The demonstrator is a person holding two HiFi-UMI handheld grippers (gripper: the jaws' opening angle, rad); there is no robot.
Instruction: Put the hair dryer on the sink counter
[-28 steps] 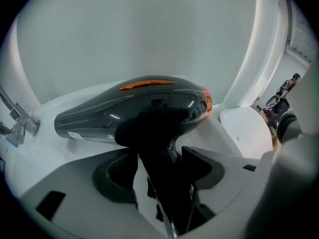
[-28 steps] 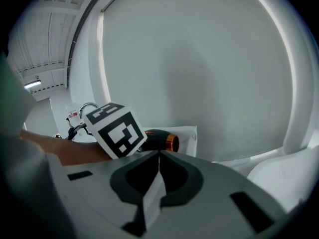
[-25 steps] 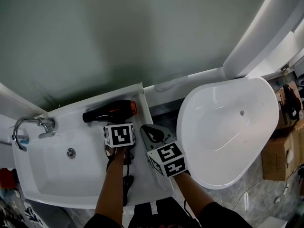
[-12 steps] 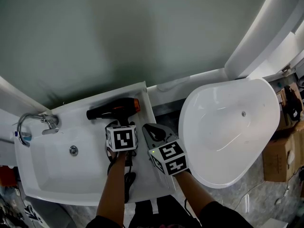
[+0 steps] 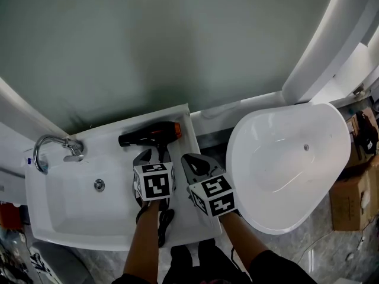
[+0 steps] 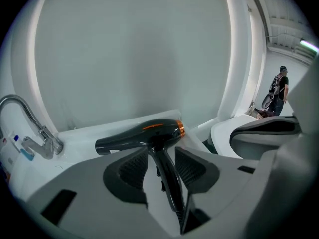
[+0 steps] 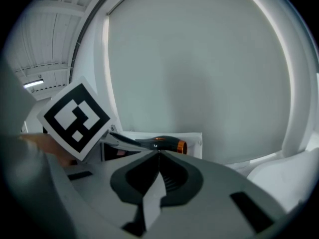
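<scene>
The hair dryer (image 5: 151,136) lay on its side on the white surface (image 5: 188,212) behind the sink bowl, handle pointing back at the person, so the job looked about done. The left gripper (image 5: 154,155) hung just over the handle with its jaws apart. They had just been closing a little and the handle showed in the gap, but the pads did not touch it, so the dryer rested by itself. The right gripper (image 5: 190,160) waited close beside, jaws together and empty, likely because it was not needed.
</scene>
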